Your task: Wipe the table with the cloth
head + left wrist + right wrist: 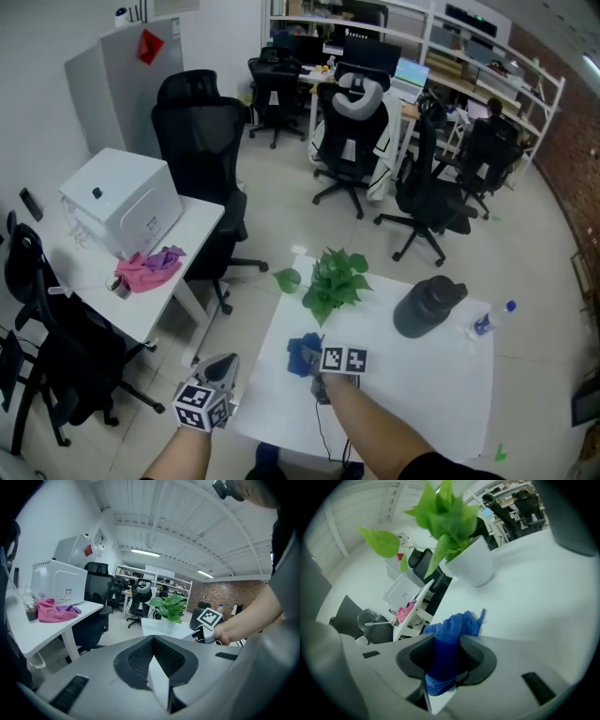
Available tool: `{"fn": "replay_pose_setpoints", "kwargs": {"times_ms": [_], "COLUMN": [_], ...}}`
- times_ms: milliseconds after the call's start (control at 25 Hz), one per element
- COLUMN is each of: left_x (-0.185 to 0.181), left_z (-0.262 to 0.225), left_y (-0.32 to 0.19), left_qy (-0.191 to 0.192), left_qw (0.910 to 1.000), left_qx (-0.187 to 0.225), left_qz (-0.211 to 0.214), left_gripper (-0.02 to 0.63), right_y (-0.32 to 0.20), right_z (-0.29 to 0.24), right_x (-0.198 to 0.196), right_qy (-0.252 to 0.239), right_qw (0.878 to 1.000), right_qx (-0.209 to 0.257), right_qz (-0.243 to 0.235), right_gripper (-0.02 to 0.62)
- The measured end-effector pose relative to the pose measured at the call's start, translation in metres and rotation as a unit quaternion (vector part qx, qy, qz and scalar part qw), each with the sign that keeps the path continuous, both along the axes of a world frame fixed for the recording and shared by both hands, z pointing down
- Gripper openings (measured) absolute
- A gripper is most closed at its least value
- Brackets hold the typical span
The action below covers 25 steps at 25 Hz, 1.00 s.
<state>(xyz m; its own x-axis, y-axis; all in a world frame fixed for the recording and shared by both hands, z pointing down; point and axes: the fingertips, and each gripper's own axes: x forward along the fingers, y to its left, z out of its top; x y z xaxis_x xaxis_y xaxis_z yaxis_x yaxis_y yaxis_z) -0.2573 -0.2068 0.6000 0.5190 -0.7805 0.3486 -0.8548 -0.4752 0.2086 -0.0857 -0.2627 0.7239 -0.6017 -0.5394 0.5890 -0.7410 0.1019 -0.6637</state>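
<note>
One blue cloth [302, 354] on table [417, 389], clenched in right hand-held gripper [446, 660]; left hand-held gripper [153, 641] clenched, empty.

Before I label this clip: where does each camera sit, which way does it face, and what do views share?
Head view: on the head, steeply down at the table; both forearms, left gripper, right gripper.
Left gripper view: on that gripper, facing the potted plant; shut empty jaws, right hand.
Right gripper view: low over the table toward the plant; jaws clamp blue cloth.
Shared: the plant, all three.
</note>
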Motion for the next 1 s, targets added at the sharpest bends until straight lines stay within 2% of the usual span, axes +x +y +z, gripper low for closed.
{"fn": "replay_pose_setpoints", "kwargs": {"times_ms": [160,240,400,520,720,1000], "left_x": [0.009,0.009,0.001,-0.006,-0.015,0.002], "left_z": [-0.004,-0.004,-0.003,0.0,0.007,0.001], "left_y": [0.002,0.003,0.003,0.006,0.011,0.007], "left_qy": [0.007,0.01,0.011,0.008,0.003,0.007], "left_qw": [1.0,0.9999,0.9999,1.0,1.0,1.0], "left_qx": [0.004,0.005,0.005,0.003,-0.006,0.006], "left_qz": [0.005,0.006,0.0,-0.002,-0.006,0.002], "left_gripper": [-0.003,-0.003,-0.003,-0.002,-0.003,-0.003], "right_y": [0.006,0.002,-0.007,-0.011,-0.012,0.008], "right_z": [0.0,-0.009,-0.017,-0.001,0.004,0.006], "right_x": [0.031,0.014,-0.048,-0.056,-0.037,0.04], "right_qy": [0.013,0.02,0.03,0.067,0.083,0.105], "right_qw": [1.0,1.0,0.997,0.994,0.994,0.994], "right_qx": [-0.011,-0.003,0.008,-0.001,-0.009,-0.026], "right_qz": [0.016,-0.003,-0.065,-0.081,-0.072,-0.032], "right_gripper": [0.126,0.126,0.126,0.126,0.126,0.124]}}
